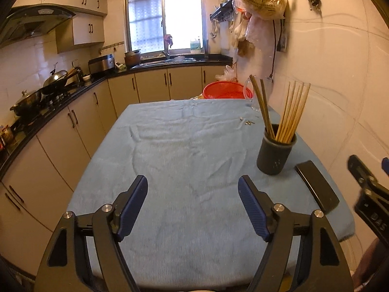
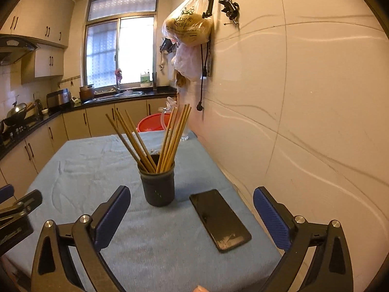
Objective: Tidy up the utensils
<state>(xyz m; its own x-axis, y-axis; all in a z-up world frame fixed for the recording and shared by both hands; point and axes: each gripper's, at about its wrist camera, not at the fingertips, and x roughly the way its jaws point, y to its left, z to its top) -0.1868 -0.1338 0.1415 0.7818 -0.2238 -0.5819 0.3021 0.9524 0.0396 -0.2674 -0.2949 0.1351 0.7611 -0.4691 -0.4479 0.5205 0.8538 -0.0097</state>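
A dark cup (image 1: 276, 154) stands upright on the blue cloth (image 1: 182, 150) at the table's right side, with several wooden chopsticks (image 1: 293, 112) standing in it. It also shows in the right wrist view (image 2: 159, 185), chopsticks (image 2: 175, 138) fanned out. My left gripper (image 1: 193, 194) is open and empty over the near middle of the cloth, left of the cup. My right gripper (image 2: 192, 206) is open and empty, just in front of the cup; its body shows at the left wrist view's right edge (image 1: 369, 194).
A black phone (image 2: 220, 220) lies flat right of the cup, near the wall; it shows in the left wrist view too (image 1: 317, 186). A glass jug (image 1: 257, 95) and red basket (image 1: 226, 91) stand at the table's far end. Kitchen counters run along the left.
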